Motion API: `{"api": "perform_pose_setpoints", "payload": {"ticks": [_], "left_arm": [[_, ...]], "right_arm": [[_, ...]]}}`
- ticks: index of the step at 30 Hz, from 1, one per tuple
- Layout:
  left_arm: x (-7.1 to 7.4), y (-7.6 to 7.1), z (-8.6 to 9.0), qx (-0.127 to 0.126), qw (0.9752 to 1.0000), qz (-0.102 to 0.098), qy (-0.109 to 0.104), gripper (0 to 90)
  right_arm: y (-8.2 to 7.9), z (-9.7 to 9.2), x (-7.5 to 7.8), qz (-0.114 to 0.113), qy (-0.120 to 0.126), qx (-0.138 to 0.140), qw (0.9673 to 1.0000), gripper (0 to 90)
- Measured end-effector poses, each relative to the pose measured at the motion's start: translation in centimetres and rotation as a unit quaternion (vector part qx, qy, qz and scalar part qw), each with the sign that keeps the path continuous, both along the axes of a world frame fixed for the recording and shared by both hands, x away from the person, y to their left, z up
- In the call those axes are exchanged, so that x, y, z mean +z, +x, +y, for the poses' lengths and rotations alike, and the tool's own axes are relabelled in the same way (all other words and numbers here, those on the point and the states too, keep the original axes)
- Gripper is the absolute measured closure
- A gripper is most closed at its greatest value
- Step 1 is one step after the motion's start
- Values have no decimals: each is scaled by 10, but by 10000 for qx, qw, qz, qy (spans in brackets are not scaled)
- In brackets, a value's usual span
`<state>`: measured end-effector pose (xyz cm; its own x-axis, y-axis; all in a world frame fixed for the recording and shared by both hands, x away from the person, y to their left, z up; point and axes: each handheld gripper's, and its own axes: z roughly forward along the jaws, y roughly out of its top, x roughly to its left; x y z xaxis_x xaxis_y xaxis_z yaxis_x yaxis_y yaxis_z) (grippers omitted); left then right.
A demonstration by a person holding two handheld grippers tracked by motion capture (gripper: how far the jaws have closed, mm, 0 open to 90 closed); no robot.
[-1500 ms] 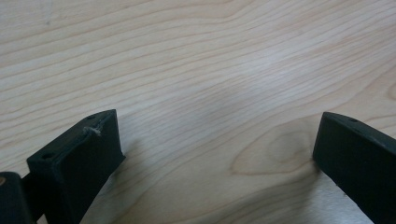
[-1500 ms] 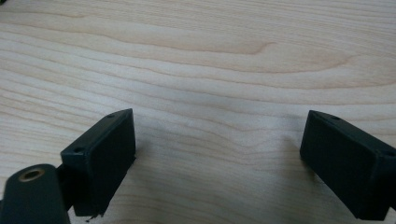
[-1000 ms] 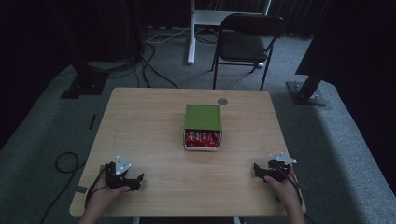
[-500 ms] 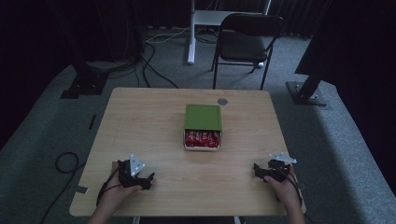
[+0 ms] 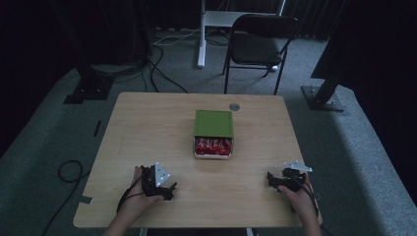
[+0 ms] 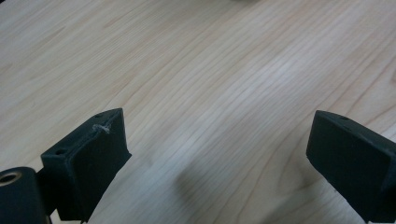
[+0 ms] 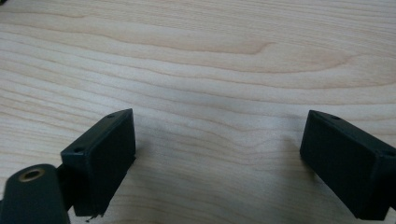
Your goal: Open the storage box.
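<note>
The room is dim, grey carpet underfoot, a folding chair [image 5: 262, 37] pushed back beyond the far edge and cables trailing across the floor at the left. In the middle stands a pale wooden bench [image 5: 147, 128], nearly bare. Its one real item is a small box [image 5: 213, 134] at the centre, with a green lid [image 5: 213, 123] slid toward the far side so that a row of red packets [image 5: 213, 146] shows at the near end. A small grey disc [image 5: 234, 106] lies just beyond it, apart from the box.

Both hands rest near the front edge. The left gripper [image 5: 167, 189] lies at the near left, the right gripper [image 5: 272, 179] at the near right, and each is well apart from the box. In the two gripper views the black fingers [image 6: 88, 158] of the left and the fingers [image 7: 100, 156] of the right stand spread wide, released, with bare wood grain between them and nothing held.

What the coming move turns on, as I judge it, is this: the box lies forward of both hands and between them, up and to the right of the left gripper, up and to the left of the right one. Its long axis runs away from the person, the open end facing them. The left gripper looks slightly the nearer and seems angled toward the box, so I would expect it to lead.
</note>
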<state>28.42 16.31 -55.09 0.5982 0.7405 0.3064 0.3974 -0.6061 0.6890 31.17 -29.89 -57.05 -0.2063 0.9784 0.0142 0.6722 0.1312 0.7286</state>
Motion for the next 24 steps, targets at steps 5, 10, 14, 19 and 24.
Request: {"api": "perform_pose_setpoints", "payload": {"ticks": [5, 10, 14, 19, 24], "left_arm": [[0, 2, -17, -234, 9997, 22, 69, 59], [-1, 4, -33, -421, 9989, -59, 211, 59], [0, 6, -44, -552, 9981, -69, 281, 59], [0, 8, -58, -733, 9962, -172, 446, 59], [2, 10, -70, -889, 9942, -300, 532, 59]], "right_arm": [[0, 0, 0, -3, -3, -1, 10000, 100], [0, 0, 0, -4, 1, -2, 10000, 101], [0, 0, 0, -4, 3, -2, 10000, 101], [0, 0, 0, -3, 0, 0, 10000, 101], [0, 0, 0, -2, 0, 0, 10000, 101]]}}
